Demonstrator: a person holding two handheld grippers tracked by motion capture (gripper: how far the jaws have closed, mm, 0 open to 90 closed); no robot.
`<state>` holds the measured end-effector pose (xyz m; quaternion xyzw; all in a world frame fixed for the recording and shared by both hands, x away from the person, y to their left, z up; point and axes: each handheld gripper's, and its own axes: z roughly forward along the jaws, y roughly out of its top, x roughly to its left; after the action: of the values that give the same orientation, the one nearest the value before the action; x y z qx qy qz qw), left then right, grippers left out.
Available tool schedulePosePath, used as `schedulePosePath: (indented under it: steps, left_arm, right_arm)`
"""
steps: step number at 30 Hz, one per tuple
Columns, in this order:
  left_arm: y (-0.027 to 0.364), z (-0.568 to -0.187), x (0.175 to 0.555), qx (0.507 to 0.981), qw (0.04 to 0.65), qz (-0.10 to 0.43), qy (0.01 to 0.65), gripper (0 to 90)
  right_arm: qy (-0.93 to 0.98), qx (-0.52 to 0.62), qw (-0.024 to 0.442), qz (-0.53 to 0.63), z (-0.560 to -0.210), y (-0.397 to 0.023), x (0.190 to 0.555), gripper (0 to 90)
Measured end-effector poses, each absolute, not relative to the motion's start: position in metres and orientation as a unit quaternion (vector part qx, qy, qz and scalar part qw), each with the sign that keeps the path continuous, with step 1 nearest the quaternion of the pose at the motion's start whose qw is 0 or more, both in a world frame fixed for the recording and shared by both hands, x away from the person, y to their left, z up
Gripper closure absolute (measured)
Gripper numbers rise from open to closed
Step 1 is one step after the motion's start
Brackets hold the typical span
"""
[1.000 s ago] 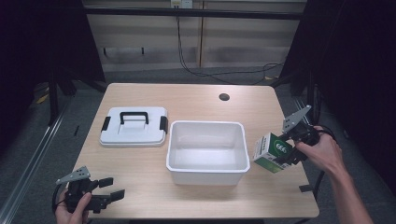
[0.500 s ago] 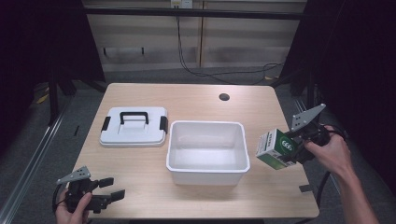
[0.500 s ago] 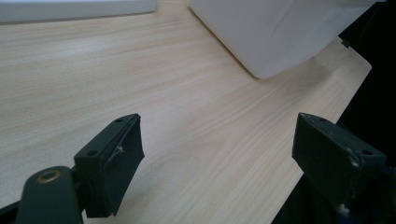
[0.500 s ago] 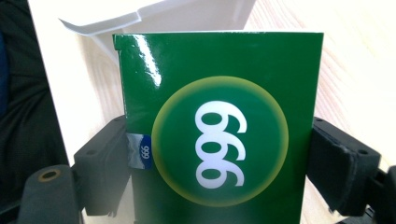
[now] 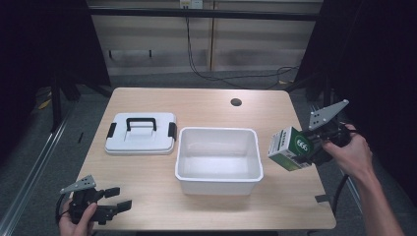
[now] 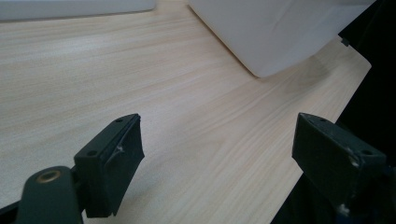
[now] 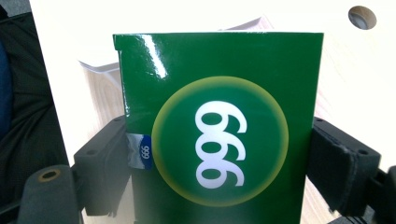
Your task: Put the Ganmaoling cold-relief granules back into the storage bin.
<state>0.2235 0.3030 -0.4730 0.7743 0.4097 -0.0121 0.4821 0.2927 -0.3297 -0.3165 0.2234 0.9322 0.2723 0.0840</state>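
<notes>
— Two grippers are out over one wooden table (image 5: pixel 147 172). Which step would you say is in hand?

— The carry, I think. The right gripper (image 5: pixel 309 147) has its jaws clamped on the sides of a green box (image 5: pixel 290 147), held tilted in the air just off the right rim of the white bin (image 5: pixel 219 155), which stands open at the middle of the table. Its lid (image 5: pixel 141 132), with a black handle and clips, lies flat beside it on the left.

— And the next move?

— My guess is a short carry leftward over the bin's rim, then lowering the box inside before the jaws part. The tilt may need levelling so a corner doesn't catch the wall.

— What about the left gripper (image 5: pixel 115 205)?

— It rests near the front left corner of the table, jaws spread wide with nothing between them.

— Any writing?

— In the right gripper view, the box (image 7: pixel 219 135) shows white digits in a yellow-ringed circle, reading 666 or 999 depending on which way up. A small blue tab at its edge repeats them.
</notes>
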Motion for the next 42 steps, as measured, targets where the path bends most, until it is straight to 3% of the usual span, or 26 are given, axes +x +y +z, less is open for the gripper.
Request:
schedulePosePath:
  steps: [15,42]
  left_arm:
    - [0.303,-0.473,0.224,0.773,0.483,-0.012,0.411,16.3]
    - [0.303,-0.473,0.224,0.774,0.483,-0.012,0.409,16.3]
  right_arm:
    - [0.932,0.208,0.085,0.286,-0.294,-0.318,0.298,15.9]
    - [0.950,0.134,0.070,0.274,-0.269,-0.243,0.322,16.0]
